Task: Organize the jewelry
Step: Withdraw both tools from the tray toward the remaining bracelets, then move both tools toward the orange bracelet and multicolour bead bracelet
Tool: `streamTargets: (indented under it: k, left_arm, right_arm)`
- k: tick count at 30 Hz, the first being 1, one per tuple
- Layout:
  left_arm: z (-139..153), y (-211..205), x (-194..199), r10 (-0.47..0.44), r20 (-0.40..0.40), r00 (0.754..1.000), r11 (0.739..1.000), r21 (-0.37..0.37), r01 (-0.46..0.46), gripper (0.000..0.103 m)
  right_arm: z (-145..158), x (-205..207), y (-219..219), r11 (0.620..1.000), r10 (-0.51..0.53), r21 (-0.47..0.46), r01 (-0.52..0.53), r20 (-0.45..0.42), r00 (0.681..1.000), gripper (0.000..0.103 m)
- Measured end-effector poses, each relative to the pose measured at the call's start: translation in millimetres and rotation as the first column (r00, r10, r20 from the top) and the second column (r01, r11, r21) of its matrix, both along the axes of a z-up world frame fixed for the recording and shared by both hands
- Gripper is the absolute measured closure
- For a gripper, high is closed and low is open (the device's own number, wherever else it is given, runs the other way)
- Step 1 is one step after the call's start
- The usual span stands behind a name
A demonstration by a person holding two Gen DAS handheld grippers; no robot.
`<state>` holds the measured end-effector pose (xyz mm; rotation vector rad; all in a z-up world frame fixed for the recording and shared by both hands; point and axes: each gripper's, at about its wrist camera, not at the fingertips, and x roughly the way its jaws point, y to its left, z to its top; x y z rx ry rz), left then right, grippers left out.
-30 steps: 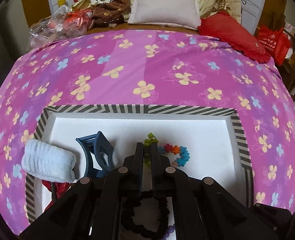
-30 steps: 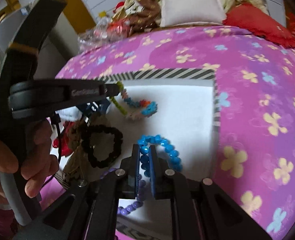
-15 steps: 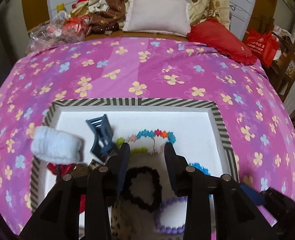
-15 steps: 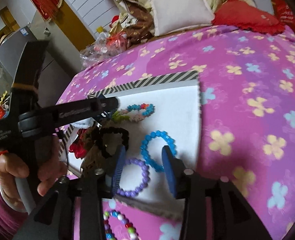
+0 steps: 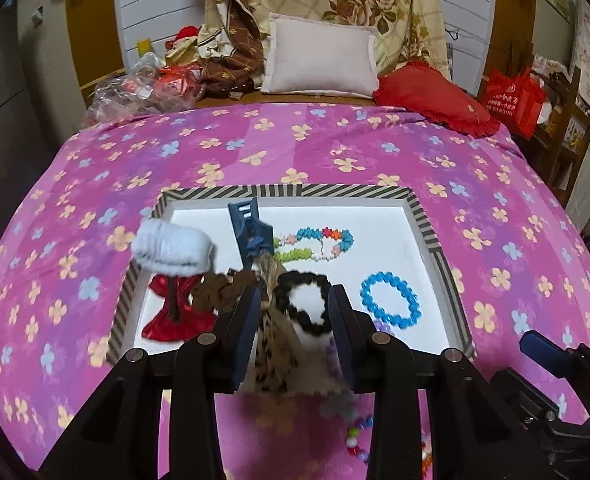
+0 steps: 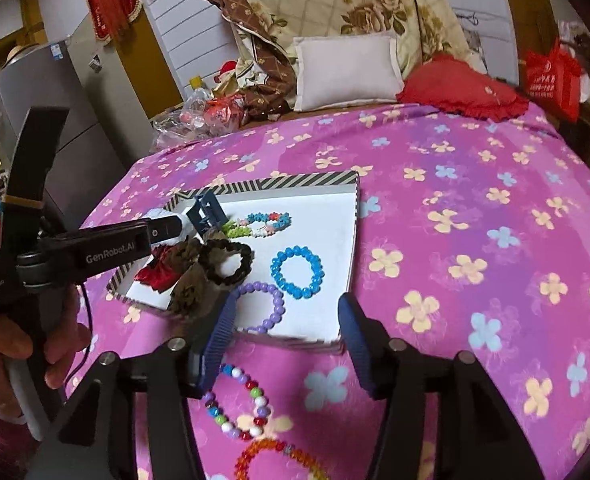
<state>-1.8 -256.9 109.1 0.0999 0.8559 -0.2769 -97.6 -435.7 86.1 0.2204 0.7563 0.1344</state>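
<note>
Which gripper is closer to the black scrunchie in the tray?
Left. The left gripper hangs open right over the black scrunchie, which shows between its fingers. The right gripper is open at the tray's near edge, well short of it.

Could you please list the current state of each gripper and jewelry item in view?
left gripper: open, empty, above the tray.
right gripper: open, empty.
tray: lies flat on the bed.
blue bracelet: flat in the tray.
purple bracelet: in the tray.
black scrunchie: in the tray.
multicolor bead bracelet: outside the tray, on the bedspread.
</note>
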Motion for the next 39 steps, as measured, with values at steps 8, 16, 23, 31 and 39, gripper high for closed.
streamTargets:
  k: [8, 16, 23, 31, 39]
  left_arm:
    - [4, 15, -35, 0.016, 0.028, 0.999, 1.0, -0.012, -0.015, 0.064]
    - [0, 29, -58, 0.03, 0.037, 0.999, 0.999, -0.018, -0.029, 0.064]
    - [-4, 37, -77, 0.029, 0.041, 0.999, 0.999, -0.018, -0.029, 0.064]
    - [-9, 43, -91, 0.027, 0.026, 0.999, 0.999, -0.02, -0.026, 0.064]
    - [-12, 44, -100, 0.016, 0.017, 1.0, 1.0, -0.025, -0.016, 0.064]
  right_arm:
    - [7, -25, 18, 0.999, 0.002, -0.046, -0.001, 0.015, 1.0, 0.046]
    - [10, -42, 25, 0.999, -0.005, -0.054, 0.006, 0.023, 1.0, 0.039]
    - [7, -51, 33, 0.999, 0.007, -0.047, -0.007, 0.012, 1.0, 0.036]
    - [8, -60, 44, 0.997, 0.025, -0.068, -0.024, 0.009, 1.0, 0.033]
    - [10, -68, 48, 0.996, 0.034, -0.084, -0.033, 0.005, 0.999, 0.032]
